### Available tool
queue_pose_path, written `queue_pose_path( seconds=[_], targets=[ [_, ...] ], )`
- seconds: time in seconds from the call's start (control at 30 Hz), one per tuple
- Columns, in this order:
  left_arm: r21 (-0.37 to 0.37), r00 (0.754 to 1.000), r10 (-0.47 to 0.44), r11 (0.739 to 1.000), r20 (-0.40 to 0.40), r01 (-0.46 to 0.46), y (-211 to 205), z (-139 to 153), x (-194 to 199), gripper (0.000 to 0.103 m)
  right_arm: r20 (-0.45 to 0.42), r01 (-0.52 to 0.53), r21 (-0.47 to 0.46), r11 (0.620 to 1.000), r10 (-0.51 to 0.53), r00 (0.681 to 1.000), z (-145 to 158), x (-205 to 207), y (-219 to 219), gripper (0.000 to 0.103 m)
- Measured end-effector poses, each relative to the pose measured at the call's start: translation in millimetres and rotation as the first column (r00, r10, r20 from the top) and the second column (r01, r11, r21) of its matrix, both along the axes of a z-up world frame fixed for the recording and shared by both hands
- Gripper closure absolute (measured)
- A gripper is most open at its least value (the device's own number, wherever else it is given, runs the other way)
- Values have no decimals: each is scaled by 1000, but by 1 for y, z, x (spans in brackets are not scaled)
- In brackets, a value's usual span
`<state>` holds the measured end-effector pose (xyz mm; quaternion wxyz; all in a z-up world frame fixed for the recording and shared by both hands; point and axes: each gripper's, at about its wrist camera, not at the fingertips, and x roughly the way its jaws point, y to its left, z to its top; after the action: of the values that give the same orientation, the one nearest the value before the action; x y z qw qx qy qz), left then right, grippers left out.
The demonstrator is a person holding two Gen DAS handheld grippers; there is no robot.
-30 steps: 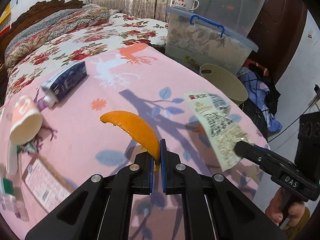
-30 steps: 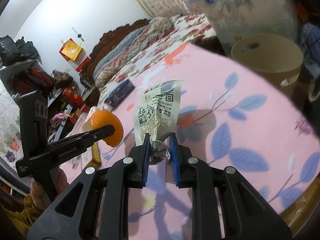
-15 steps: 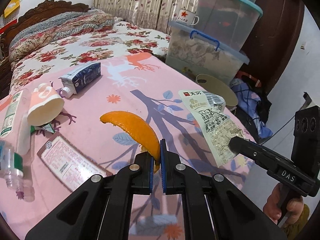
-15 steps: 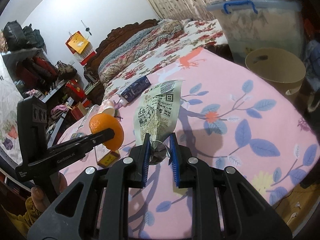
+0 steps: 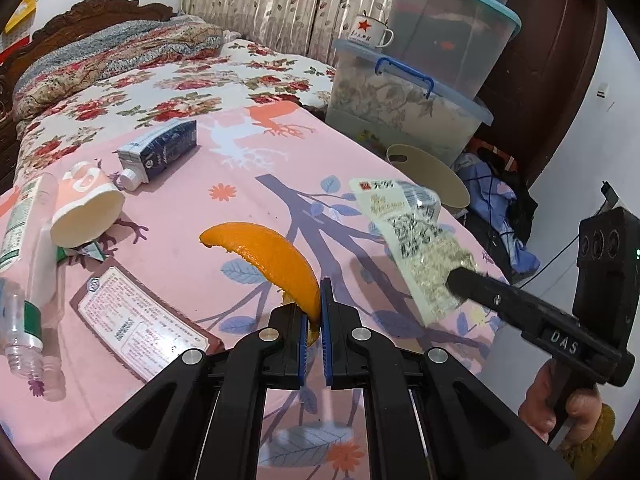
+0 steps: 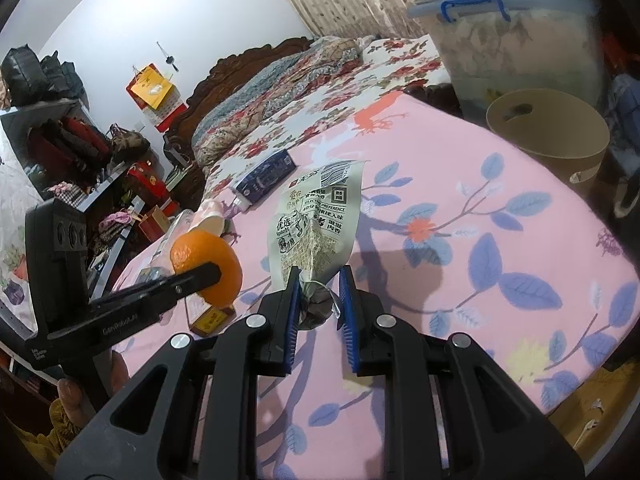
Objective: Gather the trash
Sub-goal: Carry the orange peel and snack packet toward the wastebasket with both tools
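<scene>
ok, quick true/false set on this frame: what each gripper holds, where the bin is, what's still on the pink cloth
1. The left gripper is shut on an orange peel. True.
2. The right gripper is empty. False: it is shut on a printed snack bag, held up off the cloth.
3. The tan bin stands on the pink cloth. False: it stands beyond the cloth's far edge, beside the plastic storage boxes.
4. A blue carton, a paper cup and a clear bottle lie on the cloth. True.
5. The paper cup stands upright. False: it lies on its side, its mouth facing the camera.
</scene>
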<state>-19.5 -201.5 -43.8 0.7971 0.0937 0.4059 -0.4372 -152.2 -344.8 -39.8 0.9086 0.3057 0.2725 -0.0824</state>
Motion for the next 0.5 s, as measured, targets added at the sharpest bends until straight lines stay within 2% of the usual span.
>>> queue_pose_path(
  seconds=[0.37,0.5],
  targets=[
    [21,998,-41,999,-51,42,-32,-5,13,98,13,38,45,998,-39,999,-12,4,-38,81],
    [11,994,-50,999,-92,51,-44,-6,20,98,15,48,60,997,-49,999,-17,5,-52,81]
  ],
)
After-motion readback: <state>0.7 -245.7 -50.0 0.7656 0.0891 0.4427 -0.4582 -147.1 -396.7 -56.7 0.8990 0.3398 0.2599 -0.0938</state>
